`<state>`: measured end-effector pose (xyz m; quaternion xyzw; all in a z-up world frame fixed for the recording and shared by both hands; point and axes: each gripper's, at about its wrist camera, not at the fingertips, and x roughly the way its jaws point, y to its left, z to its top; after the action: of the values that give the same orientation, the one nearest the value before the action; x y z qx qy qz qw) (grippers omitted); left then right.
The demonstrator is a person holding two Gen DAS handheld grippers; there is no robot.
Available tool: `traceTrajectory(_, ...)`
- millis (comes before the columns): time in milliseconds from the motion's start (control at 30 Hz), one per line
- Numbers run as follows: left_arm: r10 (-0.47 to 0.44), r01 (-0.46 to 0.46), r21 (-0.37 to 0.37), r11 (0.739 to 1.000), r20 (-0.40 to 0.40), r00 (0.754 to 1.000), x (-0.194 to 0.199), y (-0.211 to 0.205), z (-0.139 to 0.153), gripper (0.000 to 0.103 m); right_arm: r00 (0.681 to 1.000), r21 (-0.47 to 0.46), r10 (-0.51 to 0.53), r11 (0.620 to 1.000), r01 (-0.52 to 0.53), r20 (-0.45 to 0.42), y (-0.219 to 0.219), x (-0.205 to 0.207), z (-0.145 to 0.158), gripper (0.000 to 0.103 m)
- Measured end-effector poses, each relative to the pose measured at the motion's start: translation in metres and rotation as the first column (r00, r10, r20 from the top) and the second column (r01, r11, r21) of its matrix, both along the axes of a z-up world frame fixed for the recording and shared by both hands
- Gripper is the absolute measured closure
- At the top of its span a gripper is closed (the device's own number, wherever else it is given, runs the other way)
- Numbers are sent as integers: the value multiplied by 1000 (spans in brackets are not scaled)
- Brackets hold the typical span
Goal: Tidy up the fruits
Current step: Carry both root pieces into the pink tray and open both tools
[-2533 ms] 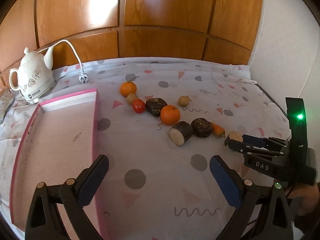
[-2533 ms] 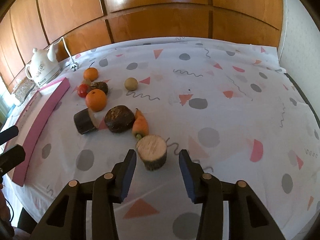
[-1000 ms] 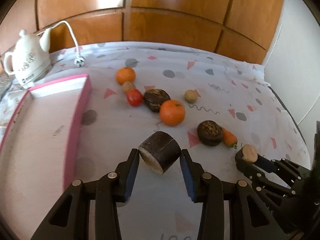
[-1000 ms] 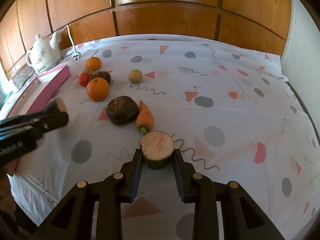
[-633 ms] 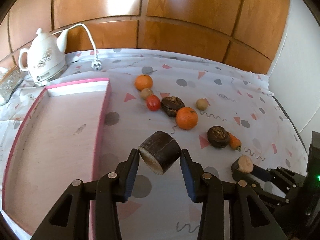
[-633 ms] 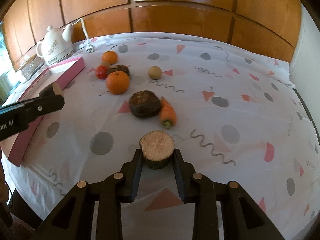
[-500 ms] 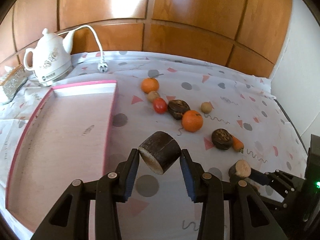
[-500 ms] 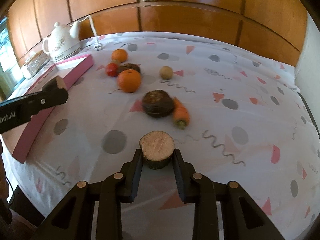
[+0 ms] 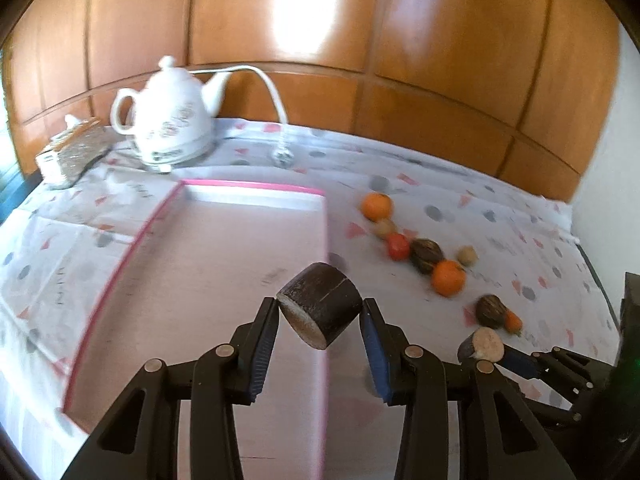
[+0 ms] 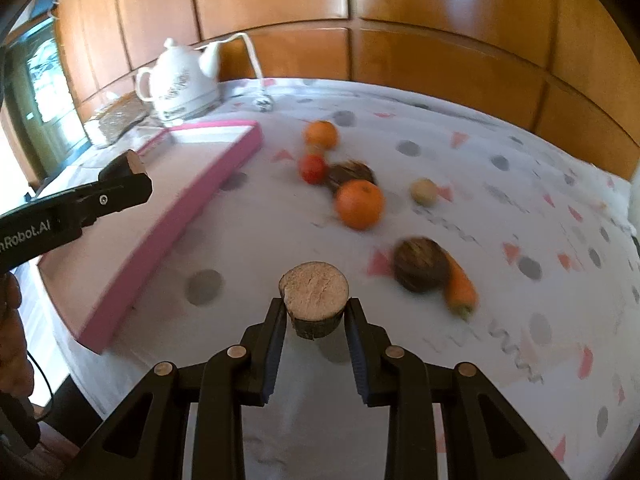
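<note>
My left gripper (image 9: 319, 322) is shut on a dark cut root chunk (image 9: 320, 310), held in the air over the right edge of the pink-rimmed tray (image 9: 256, 190). My right gripper (image 10: 315, 316) is shut on a second chunk with a pale cut face (image 10: 314, 296), held above the tablecloth to the right of the tray (image 10: 208, 168). On the cloth lie two oranges (image 9: 376, 206) (image 9: 448, 278), a tomato (image 9: 398, 246), dark round roots (image 9: 428, 254) (image 9: 490, 311), a carrot (image 10: 460, 286) and small pale fruits (image 10: 425, 191).
A white kettle (image 9: 172, 120) with its cord and plug stands behind the tray, a glittery box (image 9: 72, 150) to its left. Wood panelling backs the table. The right gripper shows at the left view's lower right (image 9: 484, 350); a hand (image 10: 12, 320) holds the left tool.
Both grippers, each with its chunk still held, have moved left toward the tray. The left one now hangs over the tray's right edge instead of the cloth.
</note>
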<state>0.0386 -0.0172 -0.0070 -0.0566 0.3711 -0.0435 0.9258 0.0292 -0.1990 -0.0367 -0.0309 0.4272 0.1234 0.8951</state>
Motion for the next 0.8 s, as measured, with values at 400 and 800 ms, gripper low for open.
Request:
traceTrajectory(400, 217, -218, 23, 976, 36, 975, -11, 78, 5, 61, 981, 62, 186, 980, -189, 56, 86, 41, 34, 73)
traceTrajectory(800, 301, -301, -13, 954, 44, 953, -20, 106, 5, 58, 979, 131, 204, 970, -205, 22, 138, 70, 34, 65)
